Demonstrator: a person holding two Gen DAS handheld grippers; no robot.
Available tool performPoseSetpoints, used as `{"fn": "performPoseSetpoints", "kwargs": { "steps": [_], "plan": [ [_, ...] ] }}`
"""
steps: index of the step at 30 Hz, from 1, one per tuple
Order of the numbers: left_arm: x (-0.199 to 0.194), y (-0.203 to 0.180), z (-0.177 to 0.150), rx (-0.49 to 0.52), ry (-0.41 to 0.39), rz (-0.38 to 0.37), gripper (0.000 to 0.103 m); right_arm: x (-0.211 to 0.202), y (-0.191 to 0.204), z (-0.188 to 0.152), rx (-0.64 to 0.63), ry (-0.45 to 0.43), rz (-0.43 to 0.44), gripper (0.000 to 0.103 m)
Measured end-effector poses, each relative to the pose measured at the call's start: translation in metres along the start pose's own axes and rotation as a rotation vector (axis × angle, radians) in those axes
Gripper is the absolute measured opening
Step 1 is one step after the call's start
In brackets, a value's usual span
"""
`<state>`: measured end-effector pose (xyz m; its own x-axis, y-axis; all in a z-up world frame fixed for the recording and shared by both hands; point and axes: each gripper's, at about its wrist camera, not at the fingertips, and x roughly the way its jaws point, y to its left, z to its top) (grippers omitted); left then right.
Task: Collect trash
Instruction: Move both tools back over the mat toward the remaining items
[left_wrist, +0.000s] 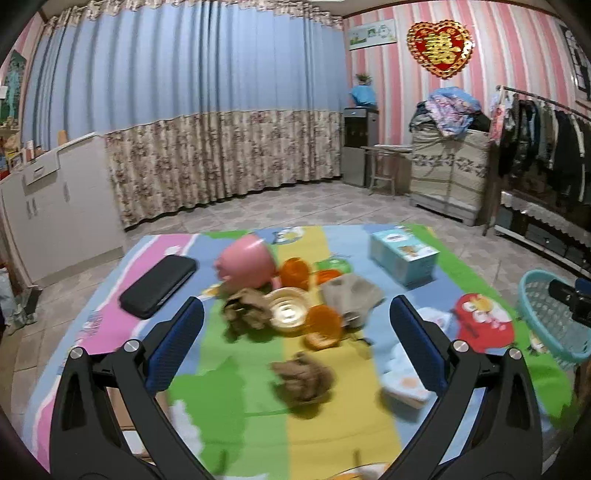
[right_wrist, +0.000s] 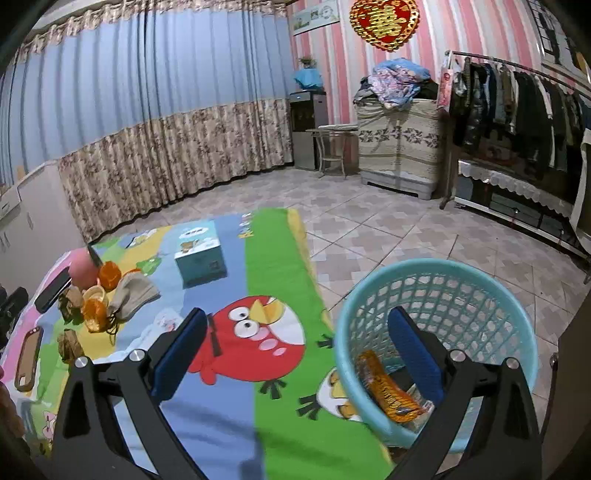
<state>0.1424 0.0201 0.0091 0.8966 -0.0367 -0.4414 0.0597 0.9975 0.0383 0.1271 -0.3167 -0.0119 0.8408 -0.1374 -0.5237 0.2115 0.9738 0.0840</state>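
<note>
My left gripper (left_wrist: 295, 339) is spread wide with nothing between its blue pads, hanging over the cartoon play mat (left_wrist: 243, 424) and looking down on the clutter. Right below sits a crumpled brown paper wad (left_wrist: 303, 380) on the yellow stripe, and a second brown wad (left_wrist: 245, 312) lies further out, touching a shallow yellowish dish (left_wrist: 290, 308). Orange peel pieces (left_wrist: 321, 325) lie just beside that dish, a grey crumpled cloth or paper (left_wrist: 349, 295) is to their right, and a pink cup on its side (left_wrist: 247, 264) is behind them. A black case (left_wrist: 159, 286) rests on the pink stripe to the left, a light-blue tissue box (left_wrist: 404, 256) stands well off to the right. My right gripper (right_wrist: 295, 350) is parted as well and holding nothing, one finger over the mat's red bird, the other over the turquoise mesh basket (right_wrist: 436, 280), which stands on the tiled floor (right_wrist: 388, 229) against the mat's edge. Inside the basket lies an orange wrapper (right_wrist: 388, 391) near the bottom.
</note>
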Motion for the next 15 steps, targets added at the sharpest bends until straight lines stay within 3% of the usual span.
{"fn": "performPoseSetpoints", "kwargs": {
  "steps": [10, 15],
  "plan": [
    [0.008, 0.067, -0.035, -0.033, 0.102, 0.079, 0.097, 0.017, 0.031, -0.01, -0.047, 0.052, -0.002, 0.096],
    [0.022, 0.087, -0.049, -0.055, 0.16, 0.076, 0.097, 0.026, 0.046, -0.014, -0.07, 0.082, 0.009, 0.096]
  ]
}}
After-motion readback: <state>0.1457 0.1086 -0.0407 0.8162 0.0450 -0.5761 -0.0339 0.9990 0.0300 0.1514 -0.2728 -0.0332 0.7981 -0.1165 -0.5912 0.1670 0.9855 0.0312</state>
